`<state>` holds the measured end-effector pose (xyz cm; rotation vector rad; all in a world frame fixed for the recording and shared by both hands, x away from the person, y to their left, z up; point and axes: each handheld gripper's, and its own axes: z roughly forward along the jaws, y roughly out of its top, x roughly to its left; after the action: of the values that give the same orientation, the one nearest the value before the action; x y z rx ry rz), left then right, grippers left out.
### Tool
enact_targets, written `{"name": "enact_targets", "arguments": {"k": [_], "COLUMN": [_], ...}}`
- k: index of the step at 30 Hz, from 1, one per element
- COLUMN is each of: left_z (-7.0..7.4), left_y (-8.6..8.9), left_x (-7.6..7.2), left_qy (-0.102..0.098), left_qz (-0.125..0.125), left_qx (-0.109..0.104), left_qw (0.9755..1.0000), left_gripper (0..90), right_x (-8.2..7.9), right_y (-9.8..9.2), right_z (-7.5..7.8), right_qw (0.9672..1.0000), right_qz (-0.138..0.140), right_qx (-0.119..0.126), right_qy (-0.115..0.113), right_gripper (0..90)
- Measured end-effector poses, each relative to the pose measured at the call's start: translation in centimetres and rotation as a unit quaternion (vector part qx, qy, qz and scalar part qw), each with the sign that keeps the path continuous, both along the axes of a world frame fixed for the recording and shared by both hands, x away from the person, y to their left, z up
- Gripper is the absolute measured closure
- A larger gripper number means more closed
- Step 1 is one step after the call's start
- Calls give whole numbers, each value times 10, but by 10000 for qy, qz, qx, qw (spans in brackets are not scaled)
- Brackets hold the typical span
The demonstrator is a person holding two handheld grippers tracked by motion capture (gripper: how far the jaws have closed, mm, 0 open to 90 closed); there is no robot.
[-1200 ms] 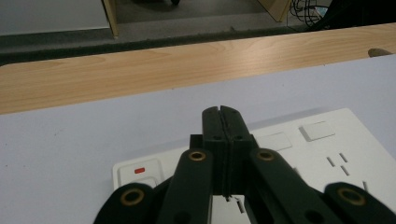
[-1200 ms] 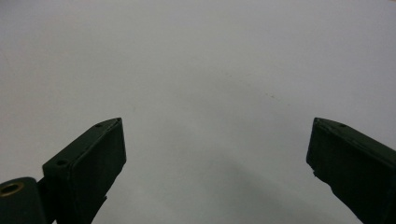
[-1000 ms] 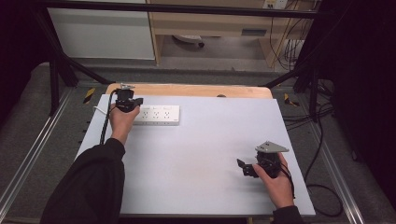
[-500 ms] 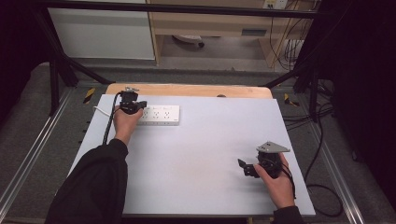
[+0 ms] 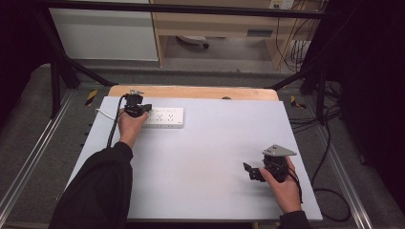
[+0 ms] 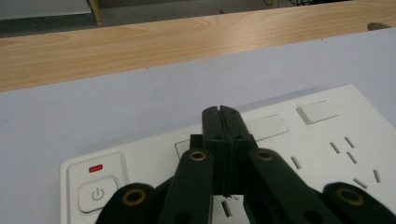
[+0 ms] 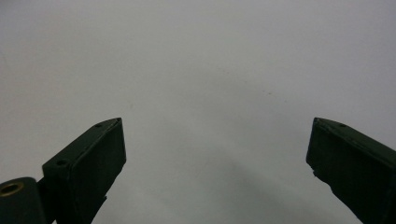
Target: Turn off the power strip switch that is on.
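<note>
High view: white rectangular plastic power strip (image 5: 164, 117) at far left of pale table sheet (image 5: 205, 157); left gripper (image 5: 143, 109) over its left end.

Left gripper view: jaws pressed together, nothing between, tips above the strip, probably to press.

Right gripper view: right gripper (image 7: 217, 154) parked well away, jaws wide, empty.

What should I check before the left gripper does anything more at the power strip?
1. Left gripper jaws shut with nothing between them: ok.
2. Tips over the power strip, beside its power button: ok.
3. Tips touching the strip: cannot tell.
4. Red indicator lit: cannot tell.
5. Right gripper open, far from the strip, over the bare table: ok.
6. Sockets free of plugs: ok.
</note>
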<state>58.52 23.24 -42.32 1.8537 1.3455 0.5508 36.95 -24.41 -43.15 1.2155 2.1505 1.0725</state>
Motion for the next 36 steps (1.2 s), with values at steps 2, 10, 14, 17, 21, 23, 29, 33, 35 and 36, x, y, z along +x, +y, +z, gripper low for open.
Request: {"name": "enact_targets", "arguments": {"k": [2, 10, 14, 17, 21, 23, 29, 33, 35, 36], "left_z": [0, -3, -4, -6, -7, -7, -7, -7, -7, -7], "left_y": [0, -1, -1, -2, -2, -2, -4, -5, -5, -5], "left_x": [0, 2, 2, 3, 3, 3, 3, 4, 4, 4], "left_qy": [-4, 8, 5, 28, 29, 30, -2, 0, -10, -17], "left_qz": [5, 14, 4, 15, 4, 6, 12, 29, 9, 5], "left_qx": [4, 45, 53, 50, 42, 41, 125, 136, 169, 180], "left_qw": [10000, 10000, 10000, 10000, 10000, 10000, 9999, 9999, 9999, 9998], "left_gripper": [900, 900, 900, 900, 900, 900, 900, 900, 900, 900], "right_x": [0, 0, 0, 0, 0, 0, -1, 0, 0, 0], "right_y": [0, 0, 0, 0, 0, 0, 0, 0, 0, 0], "right_z": [0, 0, 0, 0, 0, 0, 0, 0, 0, 0], "right_qw": [10000, 10000, 10000, 10000, 10000, 10000, 10000, 10000, 10000, 10000], "right_qz": [1, 4, -1, 3, -6, -7, -16, -15, -12, -11], "right_qx": [-8, -8, 0, -5, 8, 5, 9, 12, 13, 13], "right_qy": [-6, -1, -1, 4, 1, 2, 6, 10, 14, 14], "right_gripper": [53, 52, 52, 52, 52, 52, 52, 52, 52, 52]}}
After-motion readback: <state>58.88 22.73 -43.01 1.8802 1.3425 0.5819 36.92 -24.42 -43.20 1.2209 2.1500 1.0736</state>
